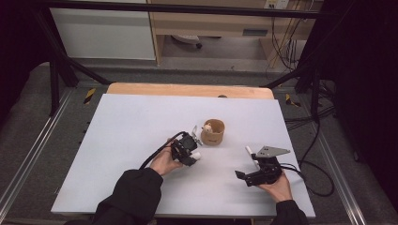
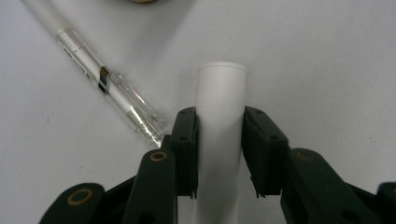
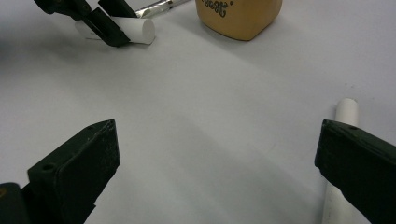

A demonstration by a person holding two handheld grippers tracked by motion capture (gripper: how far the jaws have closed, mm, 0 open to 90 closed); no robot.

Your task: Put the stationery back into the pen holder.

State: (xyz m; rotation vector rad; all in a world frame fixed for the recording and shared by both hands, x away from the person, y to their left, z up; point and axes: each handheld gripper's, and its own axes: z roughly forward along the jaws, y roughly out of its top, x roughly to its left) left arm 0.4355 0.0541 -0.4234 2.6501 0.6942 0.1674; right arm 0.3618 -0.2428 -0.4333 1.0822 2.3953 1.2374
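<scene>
Clamping the white plastic tube (image 2: pixel 221 140) lying on the white tabletop (image 1: pixel 131 140), the left claw (image 2: pixel 219 154) has its grip; the right claw (image 3: pixel 215 172) gapes empty. Lifting it toward the tan cup (image 1: pixel 214 131) seemingly remains.

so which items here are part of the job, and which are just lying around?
In the job:
left gripper, jaws clamped on the white tube
tan cup

Lying about:
clear pen
second white tube beside the open right gripper
</scene>
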